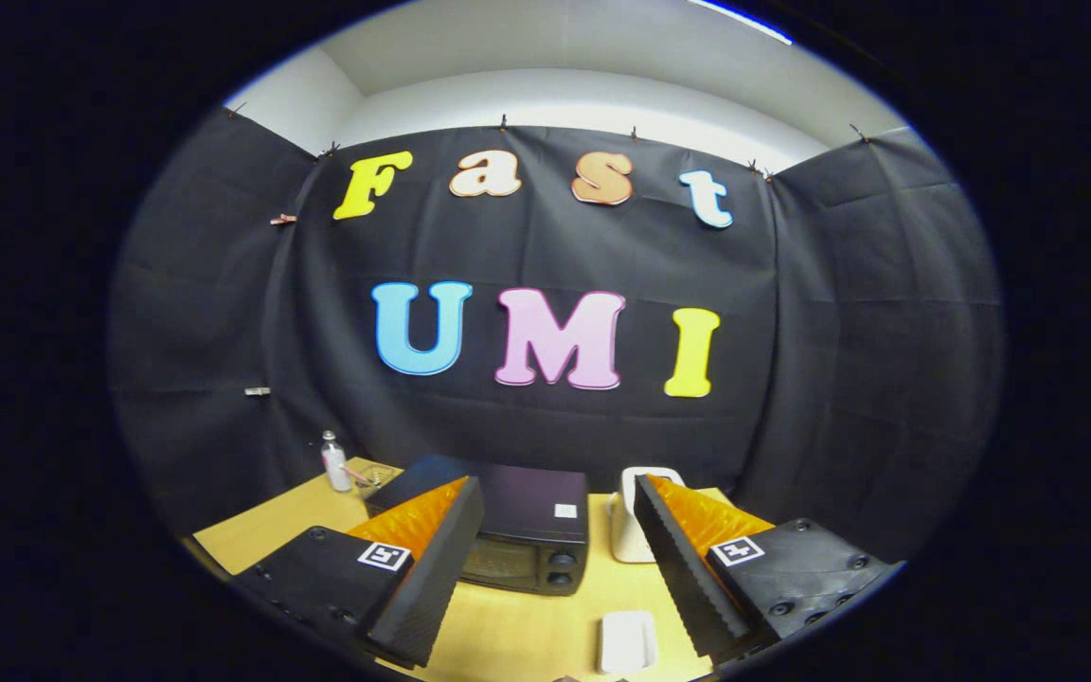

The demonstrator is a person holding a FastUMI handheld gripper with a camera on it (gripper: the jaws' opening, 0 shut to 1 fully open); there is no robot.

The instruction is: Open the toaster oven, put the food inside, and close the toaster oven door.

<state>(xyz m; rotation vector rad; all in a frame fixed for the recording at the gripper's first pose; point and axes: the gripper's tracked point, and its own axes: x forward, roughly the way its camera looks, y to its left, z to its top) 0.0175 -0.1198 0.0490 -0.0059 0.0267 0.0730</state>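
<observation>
Low in the frame, the gripper (560, 530) holds its 2 fingers wide apart, gripping nothing. Between and beyond them, at lower centre, sits the closed black box-shaped toaster oven (527, 535) on the pale wooden table (508, 630); a small white rectangular block (628, 641) lies nearer.

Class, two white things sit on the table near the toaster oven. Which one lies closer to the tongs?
The small flat white object, lying between the open tongs in front of the toaster oven. The taller white container stands farther back, beside the oven.
</observation>
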